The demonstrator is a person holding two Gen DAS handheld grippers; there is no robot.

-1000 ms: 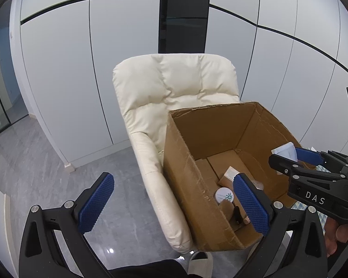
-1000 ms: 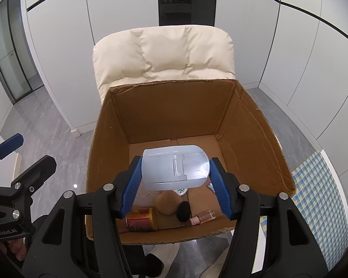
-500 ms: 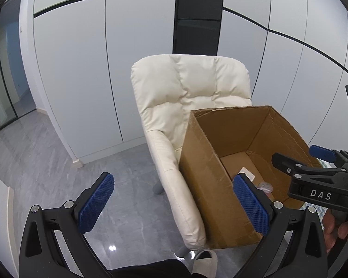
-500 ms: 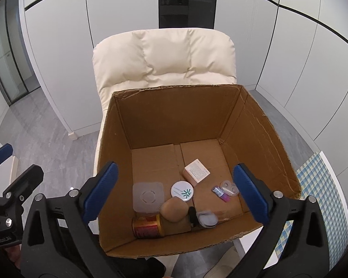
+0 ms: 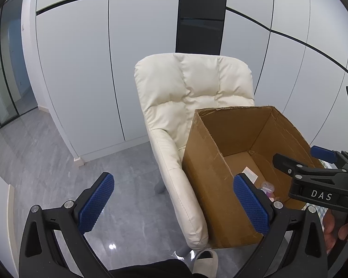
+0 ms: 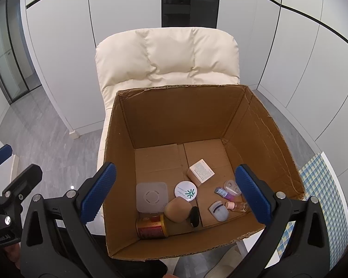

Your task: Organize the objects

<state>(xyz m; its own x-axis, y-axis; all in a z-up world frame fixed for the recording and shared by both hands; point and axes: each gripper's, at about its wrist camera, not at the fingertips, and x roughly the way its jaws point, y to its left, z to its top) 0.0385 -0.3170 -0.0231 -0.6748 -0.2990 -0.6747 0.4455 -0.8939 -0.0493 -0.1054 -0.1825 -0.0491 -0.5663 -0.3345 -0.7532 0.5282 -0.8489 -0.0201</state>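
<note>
right gripper (image 6: 174, 194) jaws now spread wide, empty, above box | pale grey rounded-square plastic case (image 6: 152, 196), gripped a second ago, now lies on floor of open brown cardboard box (image 6: 262, 125) beside gold tin (image 6: 152, 227) | left gripper (image 5: 174, 205) open, empty, beside box | box sits on cream padded chair (image 6: 167, 55) | judgement: item stowed, next pick pending
</note>
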